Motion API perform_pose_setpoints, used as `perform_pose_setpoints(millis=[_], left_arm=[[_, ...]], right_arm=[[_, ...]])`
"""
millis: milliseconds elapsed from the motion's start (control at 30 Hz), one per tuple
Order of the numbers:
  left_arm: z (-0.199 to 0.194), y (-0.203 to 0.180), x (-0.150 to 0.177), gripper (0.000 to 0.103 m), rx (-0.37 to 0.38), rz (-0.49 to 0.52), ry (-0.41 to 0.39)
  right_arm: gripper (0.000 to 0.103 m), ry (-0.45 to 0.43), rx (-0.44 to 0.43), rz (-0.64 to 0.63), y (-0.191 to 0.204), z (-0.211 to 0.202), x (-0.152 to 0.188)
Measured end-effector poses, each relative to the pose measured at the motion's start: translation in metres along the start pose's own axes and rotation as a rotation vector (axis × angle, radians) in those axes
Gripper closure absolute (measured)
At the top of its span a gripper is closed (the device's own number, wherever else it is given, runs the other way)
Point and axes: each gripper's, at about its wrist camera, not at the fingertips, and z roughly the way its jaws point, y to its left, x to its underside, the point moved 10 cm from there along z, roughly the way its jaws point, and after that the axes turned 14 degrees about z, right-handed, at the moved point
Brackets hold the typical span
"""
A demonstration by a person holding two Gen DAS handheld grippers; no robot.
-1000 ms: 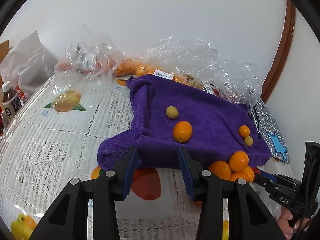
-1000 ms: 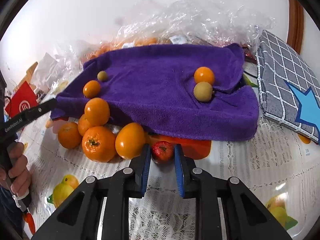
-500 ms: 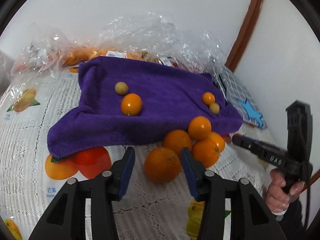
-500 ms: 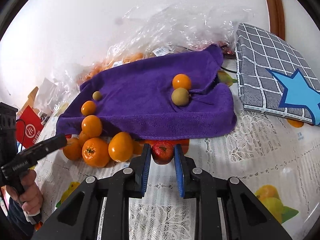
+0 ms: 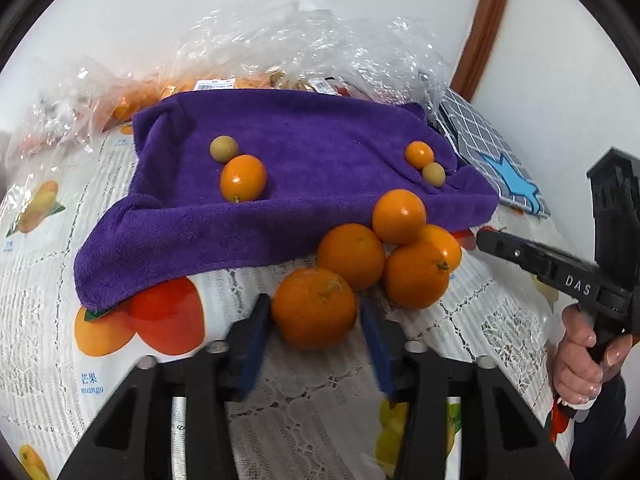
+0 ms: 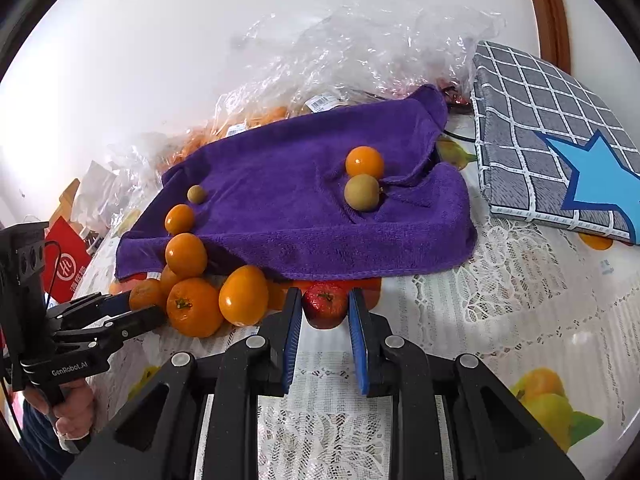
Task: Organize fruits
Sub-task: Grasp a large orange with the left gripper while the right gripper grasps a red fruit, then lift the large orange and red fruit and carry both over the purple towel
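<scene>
**Ana:** Left wrist view first — the left gripper [image 5: 314, 322] has its jaws spread around the nearest orange [image 5: 315, 307]. There is a sliver of gap on each side, so it brackets the fruit without pinching it yet.

**Ben:** Where does that orange sit?

**Ana:** On the lace tablecloth [image 5: 472, 320], just in front of the purple towel [image 5: 304, 168] and touching the rest of the orange pile [image 5: 394, 248] behind it.

**Ben:** How should it handle?

**Ana:** I'd judge it firm and fairly heavy for its size, with a dimpled skin that gives the pads [image 5: 251, 344] some bite. It is round, though, so take it across the widest part; off-centre it could squirt forward into the pile and set the others rolling.

**Ben:** And the other hand?

**Ana:** From the right wrist view, the right gripper [image 6: 325, 326] is closed on a small red fruit [image 6: 325, 305], gripped across its middle just off the towel's front edge. It is glossy, probably thin-skinned and softer than the oranges — light pressure only, I'd say, or it bruises.

**Ben:** Anything on the towel?

**Ana:** Two small orange fruits and two dull greenish ones, in pairs. They look light and ready to roll on the soft, sloping cloth.
</scene>
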Motion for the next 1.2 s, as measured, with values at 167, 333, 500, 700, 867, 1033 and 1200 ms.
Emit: perform_pose_setpoints(millis=[167, 333, 500, 700, 867, 1033, 1200], left_arm=[[-0.009, 0.01, -0.003, 0.063, -0.011, -0.056, -0.057], [-0.021, 0.018, -0.009, 0.063, -0.029, -0.086, -0.124], [-0.028, 0.025, -0.011, 0.063, -0.047, -0.109, -0.161], [-0.031, 0.032, -0.011, 0.063, -0.064, -0.134, -0.177], [-0.033, 0.035, -0.012, 0.063, -0.071, -0.146, -0.185], [-0.034, 0.036, -0.012, 0.063, -0.07, -0.157, -0.19], [-0.035, 0.037, -0.012, 0.063, -0.059, -0.166, -0.193]], right_arm=[[0.08, -0.003, 0.0, 0.003, -0.001, 0.0, 0.0], [0.08, -0.008, -0.003, 0.004, 0.0, -0.001, 0.0], [0.08, -0.013, -0.001, -0.005, 0.0, -0.002, 0.0], [0.08, -0.018, 0.001, -0.009, 0.001, -0.003, 0.0], [0.08, -0.025, 0.002, -0.014, 0.001, -0.004, 0.001], [0.08, -0.031, -0.001, -0.021, 0.002, -0.005, 0.0], [0.08, -0.035, -0.003, -0.017, 0.001, -0.007, 0.0]])
